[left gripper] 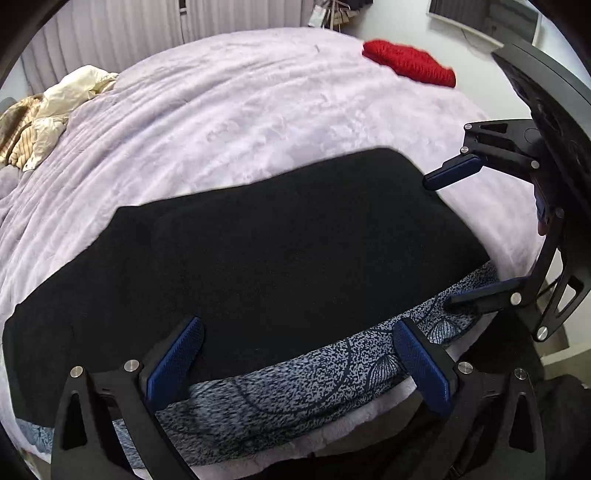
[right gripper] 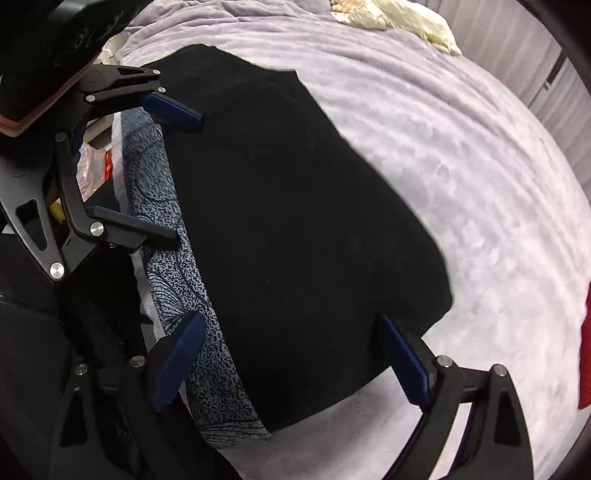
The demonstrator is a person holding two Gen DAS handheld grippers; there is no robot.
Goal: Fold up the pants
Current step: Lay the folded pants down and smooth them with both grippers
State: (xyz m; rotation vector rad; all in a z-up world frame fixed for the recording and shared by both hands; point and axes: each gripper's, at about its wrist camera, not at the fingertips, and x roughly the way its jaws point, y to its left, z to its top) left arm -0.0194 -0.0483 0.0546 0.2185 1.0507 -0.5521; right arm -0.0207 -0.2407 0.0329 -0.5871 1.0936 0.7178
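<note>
Black pants (left gripper: 258, 251) beyond open jaws

Setting: a bedroom in a home. A wide bed (left gripper: 258, 110) fills both views, covered by a plush lilac blanket (right gripper: 461, 166). A patterned blue sheet (left gripper: 295, 387) shows along the bed's near edge. Crumpled cream bedding (left gripper: 55, 110) lies at one far corner, a red knit item (left gripper: 410, 62) at another. Pale vertical blinds (left gripper: 129, 33) hang behind the bed. White wall (left gripper: 406, 22) beyond.
</note>
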